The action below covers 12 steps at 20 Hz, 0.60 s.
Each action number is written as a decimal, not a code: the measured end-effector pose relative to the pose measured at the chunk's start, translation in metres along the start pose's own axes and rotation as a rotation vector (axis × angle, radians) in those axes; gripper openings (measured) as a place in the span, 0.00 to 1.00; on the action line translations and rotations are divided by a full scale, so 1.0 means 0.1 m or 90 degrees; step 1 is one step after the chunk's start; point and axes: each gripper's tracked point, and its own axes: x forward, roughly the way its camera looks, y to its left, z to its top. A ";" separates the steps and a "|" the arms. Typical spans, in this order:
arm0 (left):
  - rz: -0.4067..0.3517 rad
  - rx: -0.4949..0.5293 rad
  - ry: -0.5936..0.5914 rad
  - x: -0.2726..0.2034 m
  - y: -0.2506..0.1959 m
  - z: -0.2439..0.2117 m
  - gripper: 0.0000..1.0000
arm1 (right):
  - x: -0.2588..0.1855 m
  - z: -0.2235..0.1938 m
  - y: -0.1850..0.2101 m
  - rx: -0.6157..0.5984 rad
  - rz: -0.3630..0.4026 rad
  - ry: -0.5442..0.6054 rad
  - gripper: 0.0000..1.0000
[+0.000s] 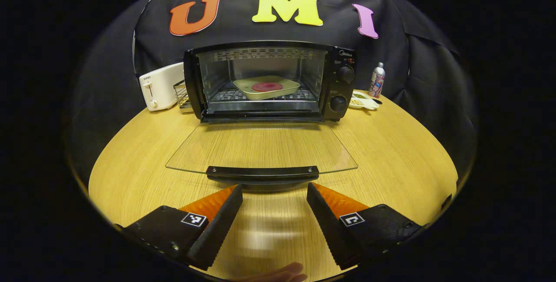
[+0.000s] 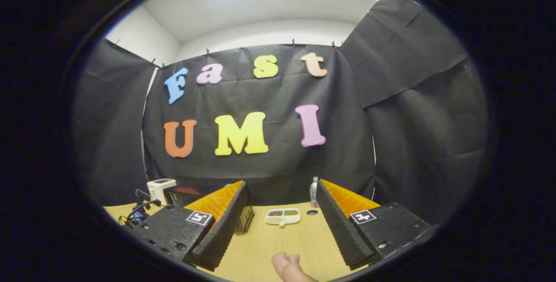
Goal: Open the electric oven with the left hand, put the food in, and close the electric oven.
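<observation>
Inside oven (image 1: pixel 269 82): one tray (image 1: pixel 266 87), one patty (image 1: pixel 267 86).

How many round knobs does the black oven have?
2, both on the right-hand panel of the black electric oven: an upper black round knob and a lower black round knob. None seem hidden.

One oven (image 1: pixel 269 82) sitting on bench (image 1: pixel 391 151), door (image 1: pixel 260 147) lying open. Two knobs (image 1: pixel 346 74) showing on oven. One tray (image 1: pixel 266 87) sitting inside, one red food piece (image 1: pixel 267 86) lying on it. One toaster (image 1: pixel 160 85). One bottle (image 1: pixel 376 80). One snack dish (image 2: pixel 283 216). One wire rack (image 1: pixel 182 96). Two tools: one (image 1: pixel 273 199), one (image 2: pixel 282 206).
</observation>
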 end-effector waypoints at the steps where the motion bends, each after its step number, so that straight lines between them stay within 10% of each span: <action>1: 0.002 0.000 0.005 0.03 0.00 -0.01 0.95 | 0.02 0.01 -0.01 0.001 0.000 -0.001 0.96; 12: 0.029 0.019 0.008 0.02 0.05 0.11 0.96 | 0.17 0.00 0.01 -0.006 0.016 -0.001 0.96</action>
